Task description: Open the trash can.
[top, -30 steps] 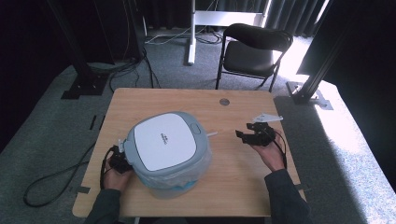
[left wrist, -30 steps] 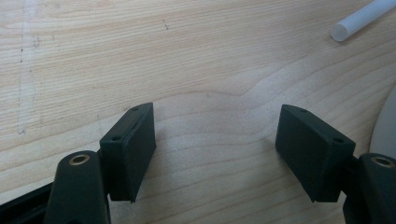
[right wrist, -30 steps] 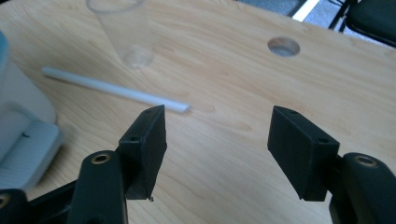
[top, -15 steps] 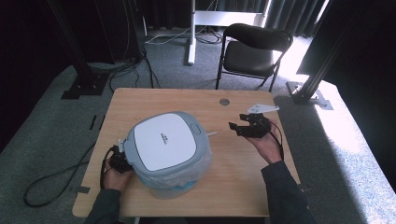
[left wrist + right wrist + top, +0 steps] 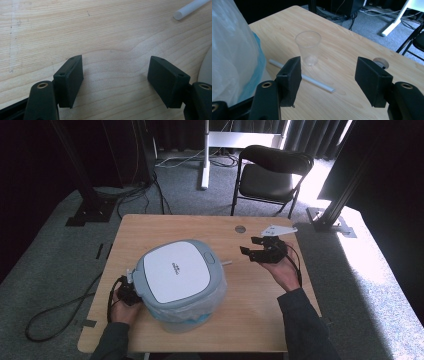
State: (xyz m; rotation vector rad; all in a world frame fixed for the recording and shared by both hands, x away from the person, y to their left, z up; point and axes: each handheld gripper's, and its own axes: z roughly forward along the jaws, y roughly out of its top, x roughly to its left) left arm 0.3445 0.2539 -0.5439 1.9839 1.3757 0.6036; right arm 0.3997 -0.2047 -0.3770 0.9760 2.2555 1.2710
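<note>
A grey bin with a white lid (image 5: 172,276) and a clear bag liner (image 5: 229,55) stands left of the table's middle. My left gripper (image 5: 126,293) sits low at the bin's left side, partly hidden by it. Its jaws are open (image 5: 115,60) over bare wood, with a white straw's end (image 5: 190,8) beyond them. My right gripper (image 5: 251,246) is held above the table to the right of the bin. It is open (image 5: 328,61) and empty, facing a clear plastic cup (image 5: 308,47) that stands upright and the white straw (image 5: 302,76) lying in front of it.
The wooden table (image 5: 250,320) has a round cable grommet (image 5: 240,228) near its far edge. A black chair (image 5: 272,170) stands behind the table. Cables lie on the carpet (image 5: 55,312) to the left. The pale bin edge (image 5: 206,67) is close on the left gripper's right.
My right gripper has moved left and a little farther up the table, toward the bin. The left gripper and the bin have stayed put.
</note>
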